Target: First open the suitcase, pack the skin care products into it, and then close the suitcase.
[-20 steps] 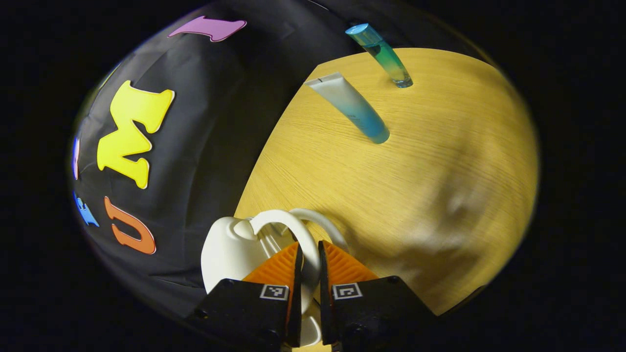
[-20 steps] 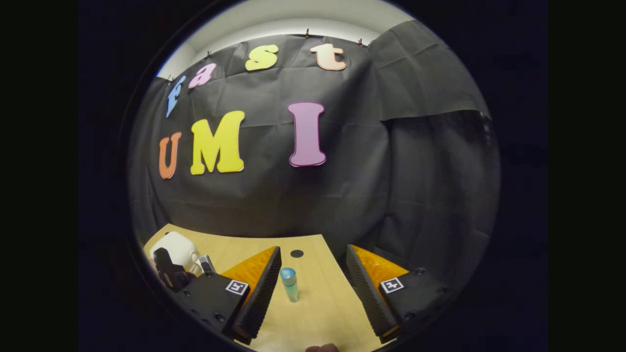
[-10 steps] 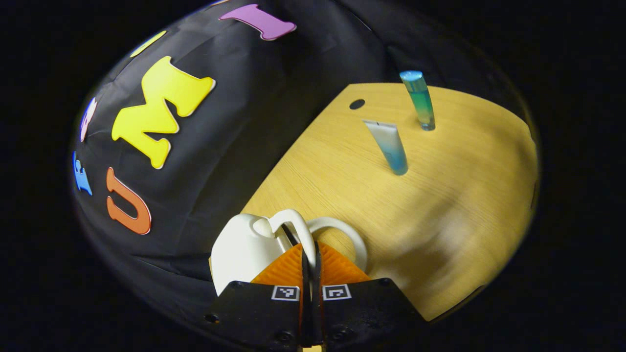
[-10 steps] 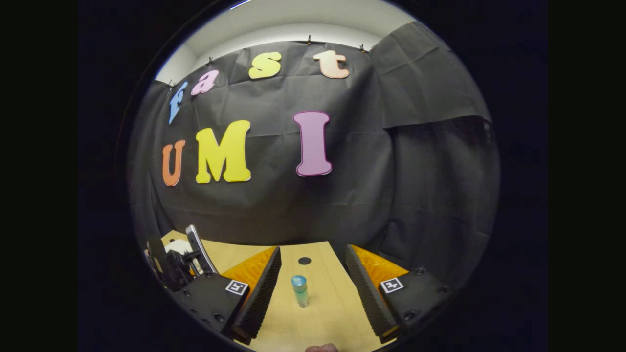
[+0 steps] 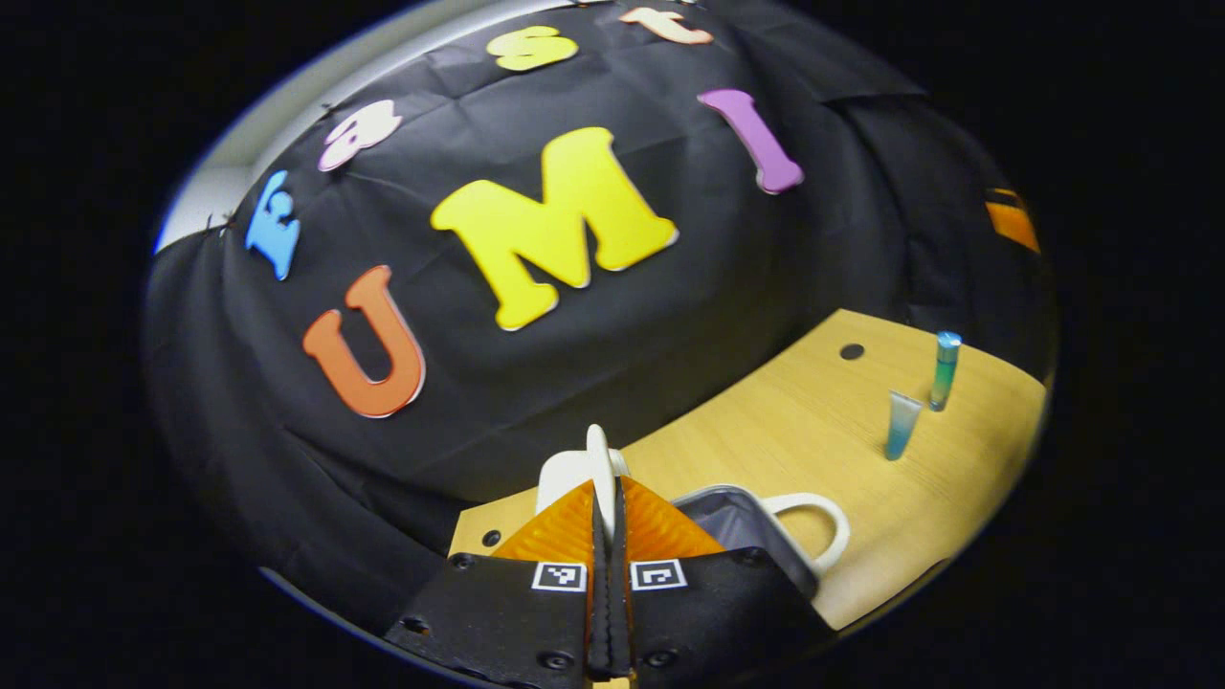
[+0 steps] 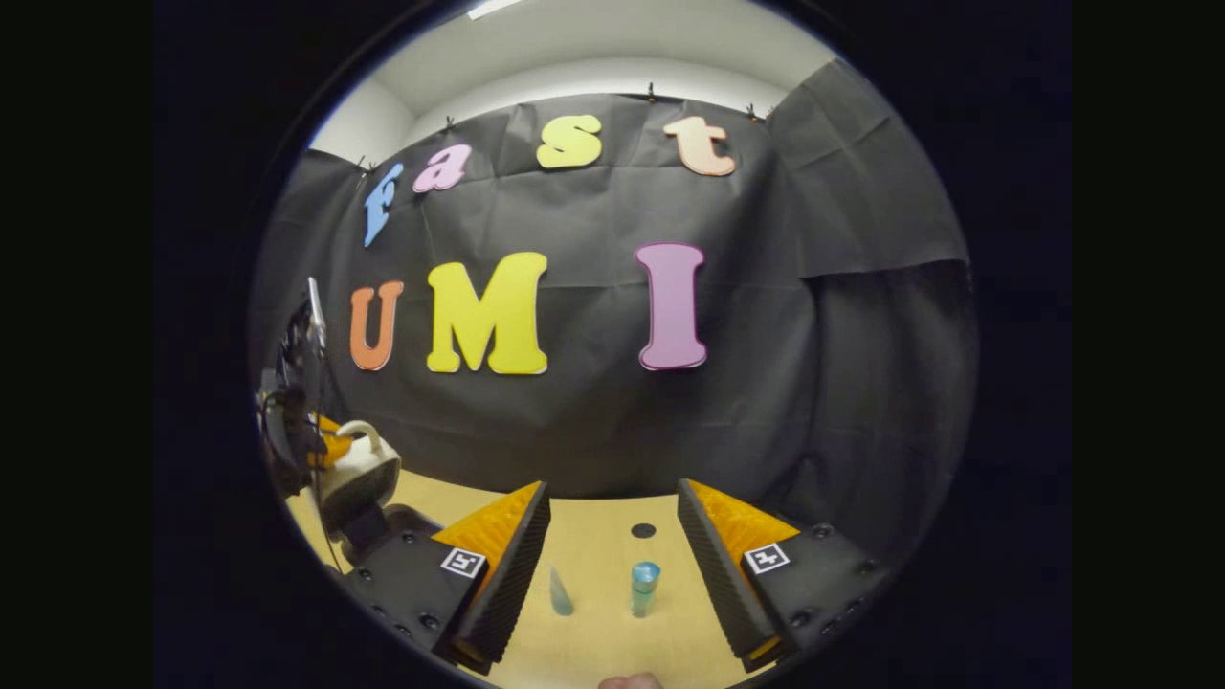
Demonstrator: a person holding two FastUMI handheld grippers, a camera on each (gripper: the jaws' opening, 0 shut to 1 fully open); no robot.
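Observation:
My left gripper [image 5: 606, 486] is shut on the thin white handle of the suitcase lid [image 5: 574, 471], which stands raised and edge-on. The open lower half of the small white suitcase [image 5: 732, 524] shows a grey lining and a second looped handle. In the right gripper view, the left gripper [image 6: 328, 448] holds the lifted white lid [image 6: 362, 476] at the far left. A blue-white tube [image 5: 901, 424] and a teal bottle [image 5: 945, 369] stand upright on the wooden table. My right gripper [image 6: 612, 493] is open above the table, with the tube [image 6: 560, 593] and bottle [image 6: 644, 587] between its fingers, farther off.
The wooden table [image 5: 794, 440] has a round dark hole [image 5: 851, 351] near its back edge, and the same hole [image 6: 643, 530] lies beyond the bottle. The black cloth wall stands close behind the table. A fingertip [image 6: 627, 681] shows at the bottom edge.
My left gripper closed on the lid's handle and swung it up, opening the suitcase so that its grey lining shows. The right gripper stayed open and drifted slightly.

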